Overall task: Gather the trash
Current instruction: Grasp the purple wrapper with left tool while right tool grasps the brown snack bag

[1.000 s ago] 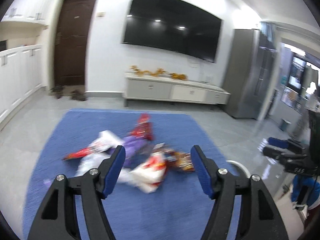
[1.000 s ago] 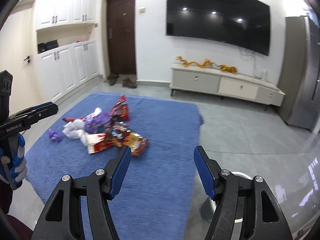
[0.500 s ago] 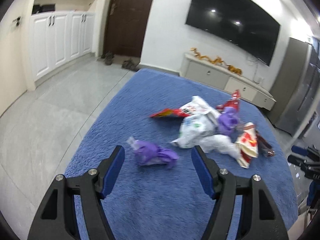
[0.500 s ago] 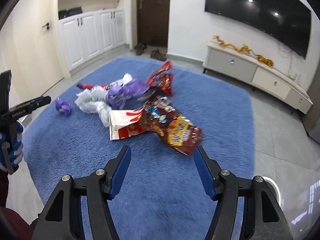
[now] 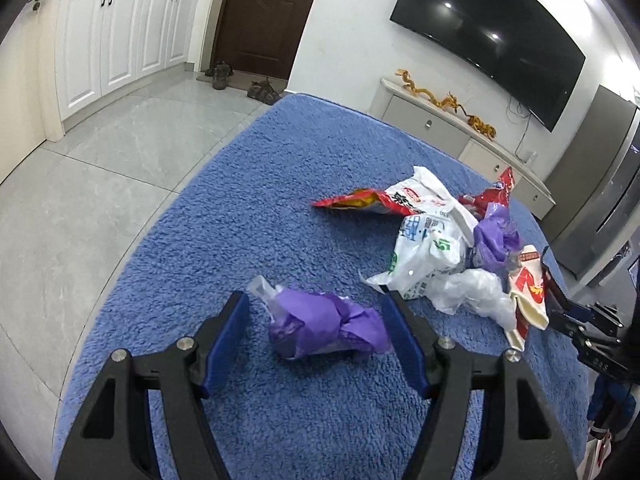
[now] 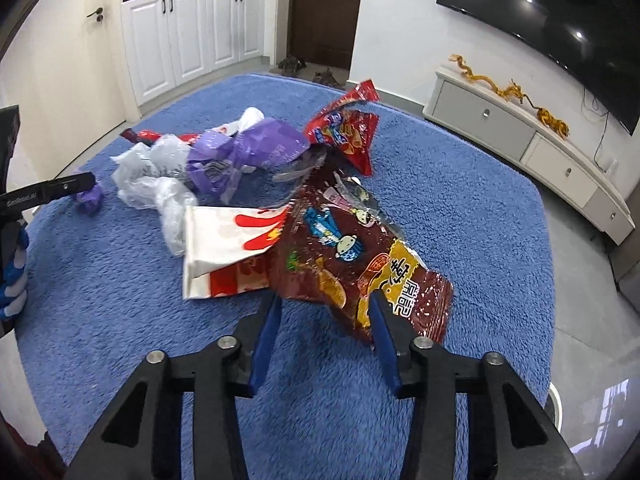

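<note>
1. Left gripper [image 5: 314, 322]: jaws wide, set either side of a crumpled purple plastic wrapper [image 5: 326, 326] lying on the blue shaggy rug [image 5: 224, 220]; left pad clearly off it, right pad at its edge, no squeeze visible. Nothing held.
2. Right gripper [image 6: 324, 312]: jaws narrower, just been closing, with the near edge of a flat dark-red foil snack bag [image 6: 352, 264] between them. Left pad looks short of the foil, right pad at or over its lower corner; no pinch or lift showing, so judged not yet gripped.
3. Just beyond the right gripper, touching the snack bag on its left: a white and red paper packet [image 6: 228, 248], flat on the rug.
4. Farther out from both grippers, the main heap: clear crumpled plastic film [image 6: 160, 184], a larger purple plastic bag [image 6: 248, 148], an upright bright-red crisp packet [image 6: 348, 128], and, in the left view, a white printed plastic bag [image 5: 428, 240] with a red and yellow wrapper [image 5: 356, 202] at its far side.
5. No bin or sack identifiable in either view; only a pale round rim at the right view's lower right edge, too cropped to tell.
6. Judgement on progress: very early. Every piece visible lies loose on the rug, none lifted, none collected. Left to do: close on the two pieces framed, carry them off, then clear the heap piece by piece.
</note>
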Tool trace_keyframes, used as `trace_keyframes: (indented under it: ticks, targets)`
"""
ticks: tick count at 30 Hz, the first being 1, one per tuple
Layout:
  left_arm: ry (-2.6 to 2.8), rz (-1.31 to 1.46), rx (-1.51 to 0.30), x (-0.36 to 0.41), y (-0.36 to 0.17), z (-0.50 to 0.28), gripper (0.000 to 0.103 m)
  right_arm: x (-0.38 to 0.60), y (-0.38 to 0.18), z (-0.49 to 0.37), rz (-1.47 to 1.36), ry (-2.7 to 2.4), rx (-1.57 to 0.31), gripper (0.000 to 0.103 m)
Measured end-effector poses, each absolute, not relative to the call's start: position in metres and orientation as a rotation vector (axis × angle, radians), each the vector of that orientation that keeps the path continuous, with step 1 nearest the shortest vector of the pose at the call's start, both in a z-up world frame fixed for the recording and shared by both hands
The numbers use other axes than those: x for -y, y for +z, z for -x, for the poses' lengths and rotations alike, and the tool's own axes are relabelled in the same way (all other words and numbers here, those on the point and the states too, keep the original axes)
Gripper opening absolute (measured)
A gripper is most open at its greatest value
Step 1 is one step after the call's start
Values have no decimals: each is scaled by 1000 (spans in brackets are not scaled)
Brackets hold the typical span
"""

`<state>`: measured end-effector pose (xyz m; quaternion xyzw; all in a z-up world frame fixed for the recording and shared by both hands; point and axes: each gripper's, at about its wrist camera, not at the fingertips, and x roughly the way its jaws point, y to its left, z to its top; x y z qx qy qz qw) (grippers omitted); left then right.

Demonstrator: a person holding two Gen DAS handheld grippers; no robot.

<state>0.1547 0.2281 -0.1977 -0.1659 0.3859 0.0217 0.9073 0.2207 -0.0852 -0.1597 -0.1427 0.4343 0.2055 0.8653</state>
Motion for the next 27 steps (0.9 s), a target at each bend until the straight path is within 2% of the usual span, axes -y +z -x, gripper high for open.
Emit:
trace_keyframes:
  ticks: [1, 3, 5, 6, 10, 14, 27]
  targets:
    - [43, 343, -800, -228, -198, -155, 61, 86, -161, -224, 294, 429, -914, 35]
    - [36, 348, -814, -228, -199, -157, 51, 86, -164, -228, 285, 430, -918, 23]
    - [37, 339, -814, -227, -198, -156, 44, 87, -166, -229, 271, 432, -915, 19]
    - [37, 333, -813, -226, -197, -156, 42, 88, -165, -230, 265, 434, -913, 14]
    - [48, 330, -803, -224, -192, -152, 35, 91, -162, -227, 252, 440, -895, 5]
    - [57, 332, -793, -220, -184, -149, 31, 100, -151, -219, 227, 448, -860, 3]
    - [42, 274, -750, -179, -144, -132, 30, 156, -126, -187, 77, 452, -788, 3]
